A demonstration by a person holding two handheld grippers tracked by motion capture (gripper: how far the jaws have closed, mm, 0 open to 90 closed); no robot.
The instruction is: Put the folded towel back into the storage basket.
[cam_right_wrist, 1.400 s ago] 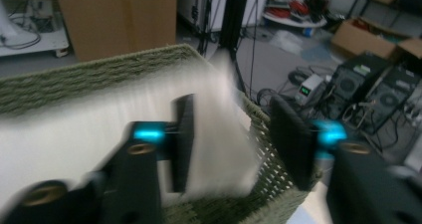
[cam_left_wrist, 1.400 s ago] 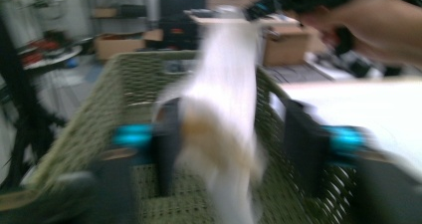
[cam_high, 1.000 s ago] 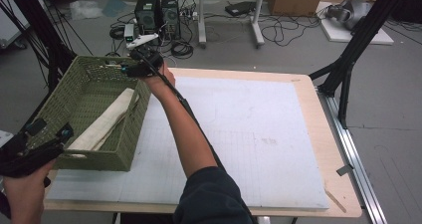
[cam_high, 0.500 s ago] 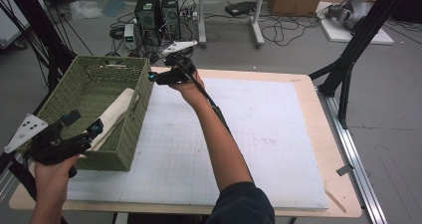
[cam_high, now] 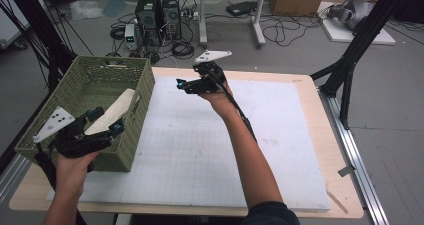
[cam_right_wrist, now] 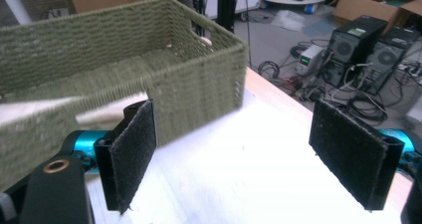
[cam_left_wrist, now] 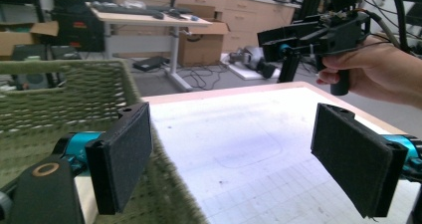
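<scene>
A green woven basket (cam_high: 80,92) stands at the table's left edge, with a long pale cream object (cam_high: 119,110) leaning inside it. My left gripper (cam_high: 106,121) is held at the basket's near right corner, over the rim. It is open with nothing between its pads (cam_left_wrist: 122,159). My right gripper (cam_high: 181,86) hovers over the white mat (cam_high: 210,135) at the back centre, pointing left toward the basket (cam_right_wrist: 124,59). It is open and empty. The pale object (cam_right_wrist: 40,109) shows blurred behind the basket wall. The left gripper view catches the right gripper (cam_left_wrist: 318,35) farther off.
The mat covers most of the wooden table (cam_high: 340,160). Black frame legs (cam_high: 350,60) stand at the right edge and dark poles at the left. Computer towers (cam_high: 157,10) and cables lie on the floor behind.
My right gripper has drawn away from the basket's far corner, rightward over the mat. My left gripper has moved right and slightly up along the basket's near side.
</scene>
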